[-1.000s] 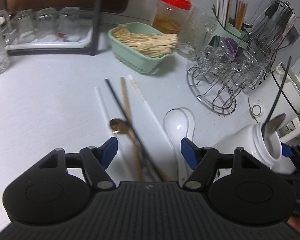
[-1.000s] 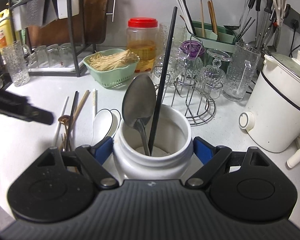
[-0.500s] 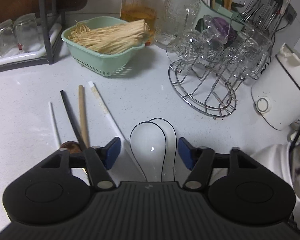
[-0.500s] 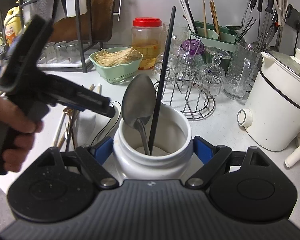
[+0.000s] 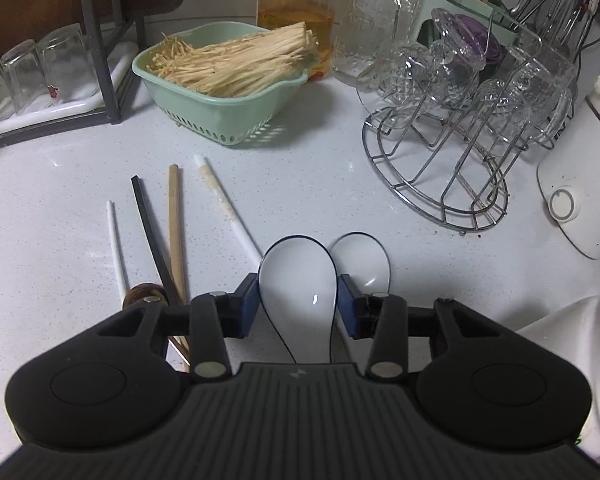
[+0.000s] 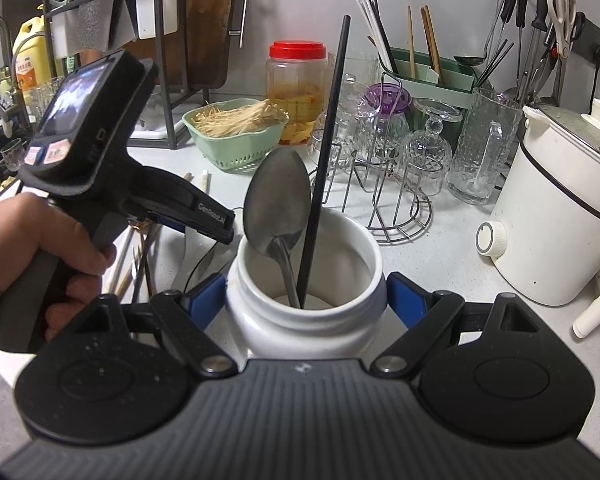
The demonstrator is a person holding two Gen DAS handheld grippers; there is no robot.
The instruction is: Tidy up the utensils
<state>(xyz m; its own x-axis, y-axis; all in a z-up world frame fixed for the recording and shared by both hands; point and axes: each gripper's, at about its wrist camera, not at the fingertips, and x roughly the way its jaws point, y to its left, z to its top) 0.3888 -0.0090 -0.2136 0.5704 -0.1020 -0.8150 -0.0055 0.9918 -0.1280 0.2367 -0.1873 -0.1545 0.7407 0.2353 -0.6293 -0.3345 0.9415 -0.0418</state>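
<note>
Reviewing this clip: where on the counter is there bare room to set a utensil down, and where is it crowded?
Bare counter lies between the green basket, the wire glass rack and the white soup spoons. Another patch lies left of the loose chopsticks. It is crowded along the back wall.

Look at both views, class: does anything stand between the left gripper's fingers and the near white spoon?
Nothing visible does. The left gripper is closing with the black-rimmed white spoon directly between its fingers; the second white spoon lies outside them, beside the right finger.
</note>
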